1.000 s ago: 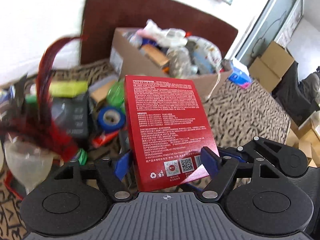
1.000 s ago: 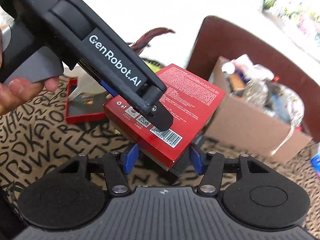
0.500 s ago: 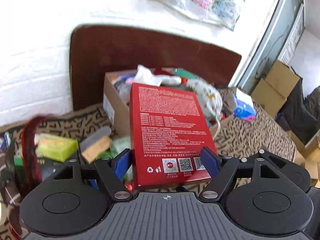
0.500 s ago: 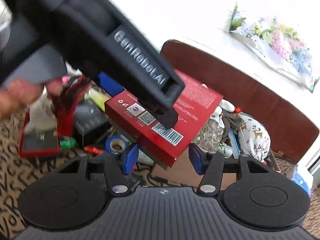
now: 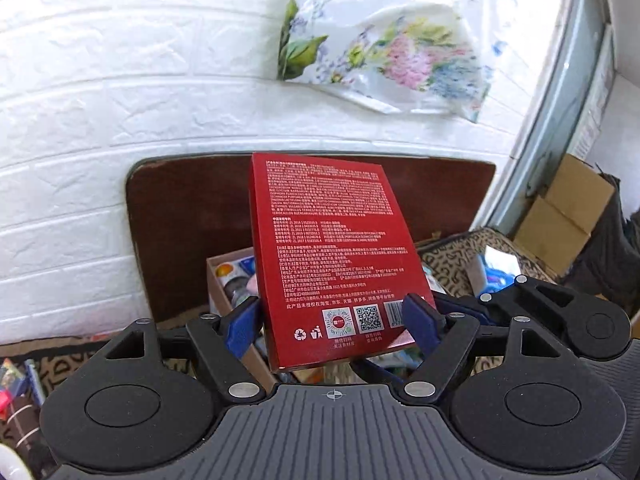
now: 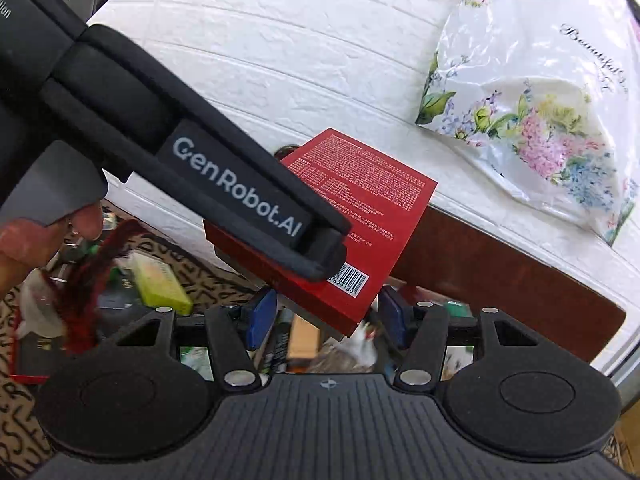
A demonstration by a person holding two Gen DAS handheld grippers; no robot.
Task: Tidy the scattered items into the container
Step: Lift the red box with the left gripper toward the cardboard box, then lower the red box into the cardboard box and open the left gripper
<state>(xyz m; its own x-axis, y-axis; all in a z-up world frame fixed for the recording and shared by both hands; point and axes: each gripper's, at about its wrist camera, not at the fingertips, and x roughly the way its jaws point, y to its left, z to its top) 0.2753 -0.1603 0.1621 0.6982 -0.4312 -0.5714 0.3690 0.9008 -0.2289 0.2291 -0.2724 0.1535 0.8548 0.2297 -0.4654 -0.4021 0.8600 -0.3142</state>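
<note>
i am carrying the red box (image 5: 336, 256) above the cardboard container (image 5: 224, 280), my left gripper (image 5: 334, 322) and right gripper (image 6: 326, 316) both pinching its near end; stiff, light, glossy card, likely slipping unless clamped across its edges

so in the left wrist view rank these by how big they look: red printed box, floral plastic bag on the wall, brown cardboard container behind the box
1. Floral plastic bag and red printed box: look alike; box is nearer.
2. Brown cardboard container: smallest, mostly hidden.
</note>
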